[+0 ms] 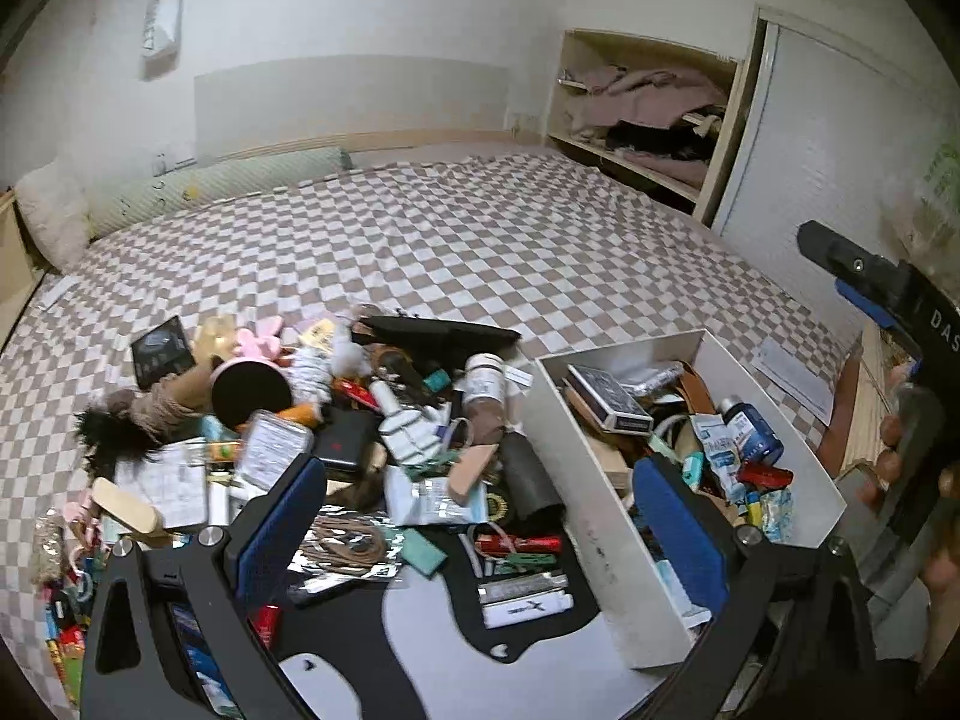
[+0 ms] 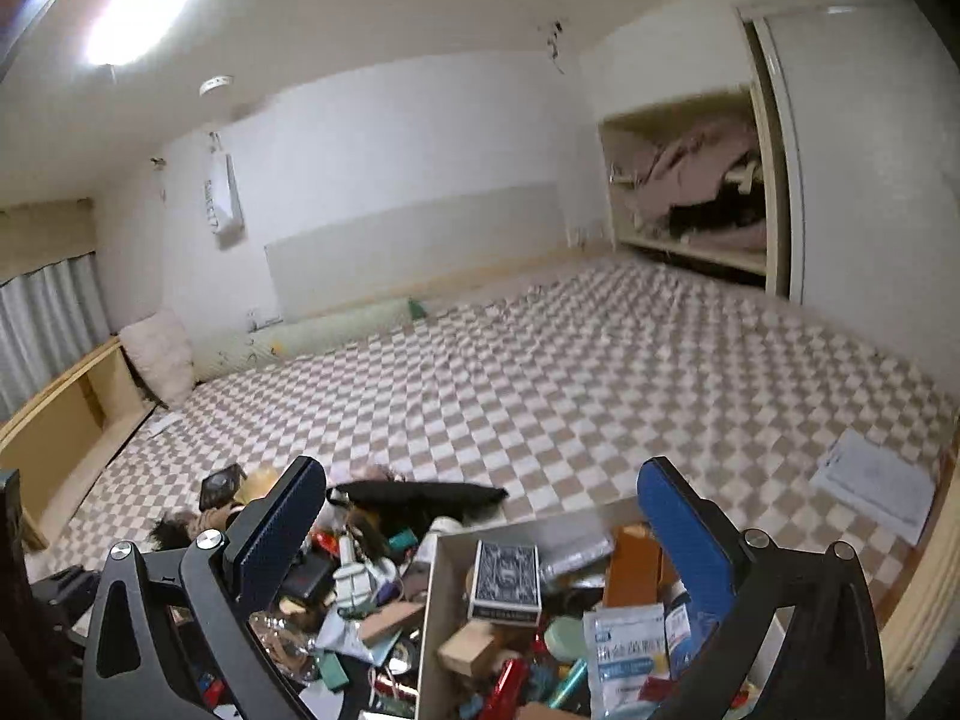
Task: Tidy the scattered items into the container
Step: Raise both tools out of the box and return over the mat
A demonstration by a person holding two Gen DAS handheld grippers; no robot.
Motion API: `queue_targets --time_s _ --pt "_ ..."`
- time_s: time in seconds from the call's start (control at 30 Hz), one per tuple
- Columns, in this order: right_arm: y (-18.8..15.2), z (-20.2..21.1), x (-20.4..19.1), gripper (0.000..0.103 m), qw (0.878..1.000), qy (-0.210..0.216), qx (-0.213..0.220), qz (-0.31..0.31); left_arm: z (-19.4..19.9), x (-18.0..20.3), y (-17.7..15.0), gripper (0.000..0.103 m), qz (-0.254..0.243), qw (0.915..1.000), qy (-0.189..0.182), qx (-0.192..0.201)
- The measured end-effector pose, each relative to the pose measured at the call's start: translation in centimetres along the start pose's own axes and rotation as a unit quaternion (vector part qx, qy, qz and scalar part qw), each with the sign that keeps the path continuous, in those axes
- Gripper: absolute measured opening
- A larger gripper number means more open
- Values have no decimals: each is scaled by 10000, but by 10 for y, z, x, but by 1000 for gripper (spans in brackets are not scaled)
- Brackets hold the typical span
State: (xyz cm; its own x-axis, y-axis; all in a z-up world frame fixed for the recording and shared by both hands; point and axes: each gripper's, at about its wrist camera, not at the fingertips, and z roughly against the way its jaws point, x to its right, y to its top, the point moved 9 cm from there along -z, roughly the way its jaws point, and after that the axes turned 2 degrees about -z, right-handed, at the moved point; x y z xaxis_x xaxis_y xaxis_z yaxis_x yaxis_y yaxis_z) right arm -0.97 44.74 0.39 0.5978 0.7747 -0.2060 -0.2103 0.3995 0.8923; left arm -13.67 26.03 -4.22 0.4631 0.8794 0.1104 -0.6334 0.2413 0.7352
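Note:
A white open box stands on the checkered bed at the right, partly filled with a card deck, a blue bottle and packets. A heap of scattered items lies left of it: a black pouch, a white toy hand, a pink toy. My left gripper is open and empty, above the heap beside the box's left wall. My right gripper is open and empty, above the box, with the card deck between its fingers' line of sight. The right gripper also shows in the left wrist view.
The checkered bedspread stretches far behind the heap. Pillows lie at the far left. An open closet with clothes stands at the back right. A white paper lies near the bed's right edge.

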Motion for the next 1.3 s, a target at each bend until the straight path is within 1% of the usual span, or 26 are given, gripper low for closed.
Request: queue_targets --time_s 0.13,0.27,0.37,0.43,0.53,0.7,0.77,0.87,0.93,0.97,1.03,1.1,1.2,1.27,1.3 --pt "7 1 -12 103 9998 -133 103 -46 16 -27 4 103 289 9995 -27 97" --pt "10 -2 -28 103 9999 -54 150 -49 29 -53 4 103 571 9983 -31 90" --pt "13 -3 -43 103 9997 -17 229 21 36 -71 3 103 692 9975 140 92" --pt "12 -5 -53 103 9998 11 192 93 41 -85 1 103 743 9968 289 103" --pt "8 -11 -71 103 9997 218 37 121 46 -102 -3 101 814 9955 472 129" --pt "1 -18 -89 103 9995 261 -156 1 48 -125 -14 101 878 9940 652 32" --pt "-6 -24 -96 103 9991 274 -322 16 47 -134 -19 101 893 9934 713 -25" --pt "-22 -34 -111 103 9961 530 -708 7 44 -144 -28 101 901 9930 742 -177" --pt "-35 -41 -122 99 9924 721 -995 -15 40 -150 -36 101 906 9923 776 -330" --pt "-41 -44 -128 92 9906 788 -1121 -6 38 -154 -40 101 906 9919 794 -410" --pt "-53 -50 -141 89 9868 913 -1339 28 35 -159 -47 94 906 9910 832 -528" --pt "-64 -54 -151 89 9837 976 -1503 116 31 -166 -56 93 890 9895 927 -662" --pt "-83 -60 -170 79 9778 1092 -1759 324 23 -175 -70 93 797 9879 1003 -869" --pt "-95 -64 -183 76 9724 1195 -1960 411 18 -180 -80 93 765 9867 1021 -1011" --pt "-101 -65 -187 73 9698 1243 -2047 454 16 -182 -85 93 743 9861 1033 -1071"
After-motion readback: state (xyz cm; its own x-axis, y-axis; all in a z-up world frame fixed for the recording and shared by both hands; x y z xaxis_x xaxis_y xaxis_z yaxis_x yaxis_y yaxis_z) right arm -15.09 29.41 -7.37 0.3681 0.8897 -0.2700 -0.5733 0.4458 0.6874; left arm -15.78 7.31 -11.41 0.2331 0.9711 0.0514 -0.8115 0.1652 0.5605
